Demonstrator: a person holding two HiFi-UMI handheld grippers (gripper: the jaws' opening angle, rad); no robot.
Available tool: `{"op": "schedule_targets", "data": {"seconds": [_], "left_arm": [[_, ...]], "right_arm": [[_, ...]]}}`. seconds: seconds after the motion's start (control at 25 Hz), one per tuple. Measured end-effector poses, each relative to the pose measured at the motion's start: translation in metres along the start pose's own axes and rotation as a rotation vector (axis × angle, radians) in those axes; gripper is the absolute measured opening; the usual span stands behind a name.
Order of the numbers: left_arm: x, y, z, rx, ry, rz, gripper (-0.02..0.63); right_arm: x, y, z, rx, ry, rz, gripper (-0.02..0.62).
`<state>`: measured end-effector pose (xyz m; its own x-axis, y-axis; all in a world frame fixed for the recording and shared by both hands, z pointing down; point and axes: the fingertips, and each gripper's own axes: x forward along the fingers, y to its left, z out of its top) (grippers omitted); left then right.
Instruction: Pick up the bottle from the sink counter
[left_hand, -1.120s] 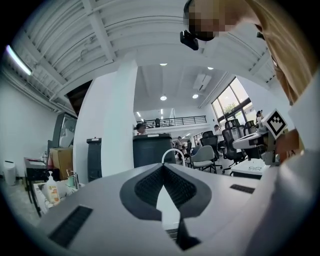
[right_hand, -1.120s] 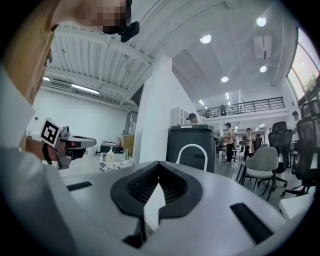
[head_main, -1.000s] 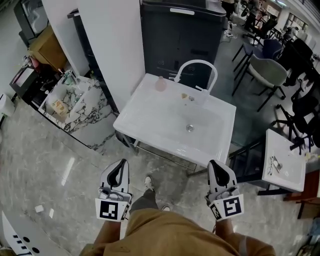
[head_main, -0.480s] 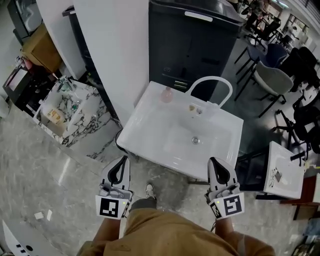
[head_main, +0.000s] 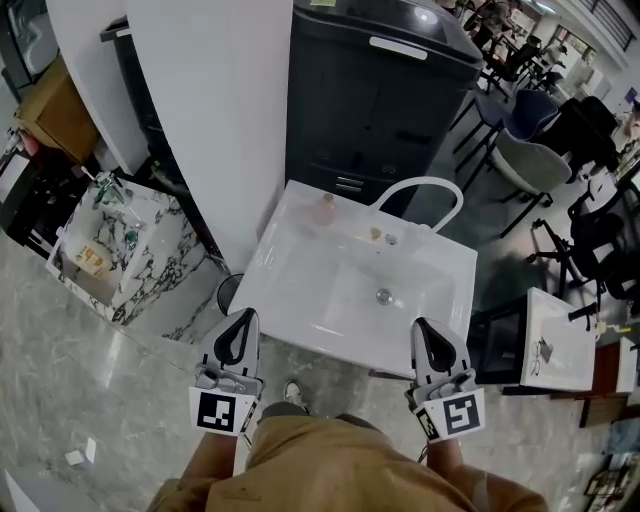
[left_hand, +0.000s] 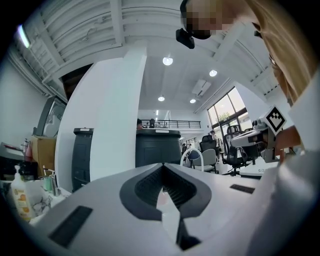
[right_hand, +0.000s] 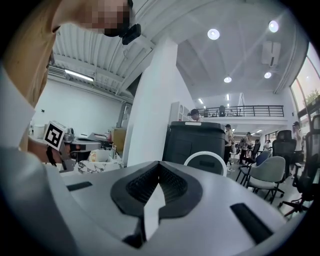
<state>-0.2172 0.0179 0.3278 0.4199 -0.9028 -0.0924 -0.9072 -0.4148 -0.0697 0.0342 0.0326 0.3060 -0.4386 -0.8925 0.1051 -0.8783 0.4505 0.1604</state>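
The bottle (head_main: 324, 208), small and pinkish, is seen upright on the sink counter (head_main: 285, 262) at the back rim, at about eleven o'clock from the drain (head_main: 384, 296) and at nine o'clock from the base of the arched white faucet (head_main: 421, 190). Over the last second the counter has been brought much closer in the head view: its front edge, earlier well ahead, now lies just beyond both grippers. The left gripper (head_main: 240, 340) is held with its jaws fully together and nothing between them, and the right gripper (head_main: 432, 346) is likewise closed and empty. From the left gripper the bottle lies at about one o'clock, from the right at about eleven, across the basin and well apart from both. The approach is judged nearly finished. The grasp itself has not been started, and a pair of jaws must be parted before the bottle can be reached.
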Motion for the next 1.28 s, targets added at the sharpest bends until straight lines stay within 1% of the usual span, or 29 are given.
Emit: {"op": "schedule_targets", "data": {"seconds": [0.32,0.48,0.6,0.8,0.92,1.08,1.28], "left_arm": [[0.016,-0.001,-0.006,-0.015,0.019,-0.043,0.003],[0.02,0.003,0.0,-0.009,-0.012,-0.028,0.003],[0.024,0.001,0.001,-0.004,-0.004,-0.017,0.003],[0.031,-0.016,0.011,-0.012,-0.007,-0.005,0.003],[0.037,-0.023,0.013,-0.012,0.017,-0.001,0.003],[0.046,-0.028,0.015,0.002,0.022,0.01,0.003],[0.06,-0.034,0.016,0.016,0.029,0.005,0.003]], "right_arm": [[0.008,-0.006,-0.002,0.012,0.007,-0.029,-0.002],[0.015,-0.006,-0.003,0.019,0.006,-0.014,-0.002],[0.022,-0.01,0.0,0.015,-0.009,0.005,-0.002],[0.028,-0.023,0.008,0.016,-0.037,0.033,-0.002],[0.031,-0.033,0.011,0.019,-0.053,0.043,-0.002],[0.033,-0.044,0.008,0.03,-0.061,0.051,-0.002],[0.039,-0.054,0.003,0.044,-0.06,0.061,-0.002]]}}
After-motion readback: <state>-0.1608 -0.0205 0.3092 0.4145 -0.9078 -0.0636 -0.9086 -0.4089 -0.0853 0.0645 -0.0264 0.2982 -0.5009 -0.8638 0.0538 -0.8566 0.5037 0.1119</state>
